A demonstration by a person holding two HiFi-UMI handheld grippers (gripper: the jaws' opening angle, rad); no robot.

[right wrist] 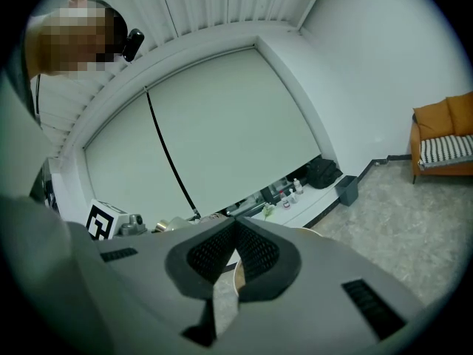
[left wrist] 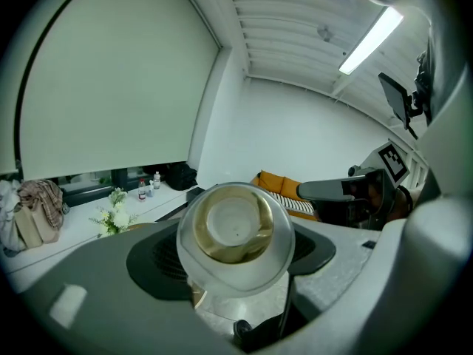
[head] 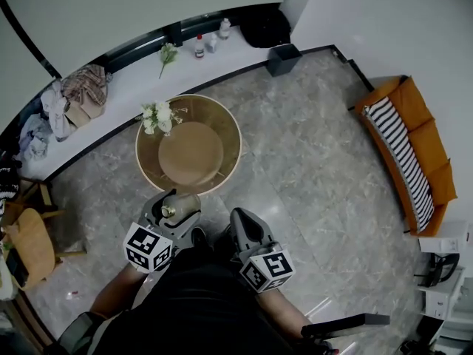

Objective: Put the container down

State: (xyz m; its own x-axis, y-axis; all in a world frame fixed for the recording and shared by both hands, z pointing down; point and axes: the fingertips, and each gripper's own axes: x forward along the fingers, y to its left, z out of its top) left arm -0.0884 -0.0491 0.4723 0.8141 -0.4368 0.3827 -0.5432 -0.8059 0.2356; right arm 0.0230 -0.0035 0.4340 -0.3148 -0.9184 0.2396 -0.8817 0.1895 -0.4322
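A clear glass container (head: 179, 208) with a yellowish tint is held in the air just in front of the round table (head: 230, 135), over the floor. My left gripper (head: 176, 203) is shut on it, one pad on each side. In the left gripper view the container (left wrist: 233, 231) fills the middle with its round base towards the camera, between the dark pads (left wrist: 159, 261) of the left gripper (left wrist: 235, 256). My right gripper (head: 241, 217) hangs beside it to the right, shut with nothing in it. In the right gripper view its fingertips (right wrist: 235, 222) meet.
A bunch of white flowers (head: 157, 117) stands on the table's far left rim. Behind it runs a white ledge (head: 133, 80) with small bottles (head: 199, 46) and piled clothes (head: 74, 95). An orange sofa (head: 414, 150) is at right, a dark bin (head: 283, 59) by the wall, a wooden stool (head: 29, 246) at left.
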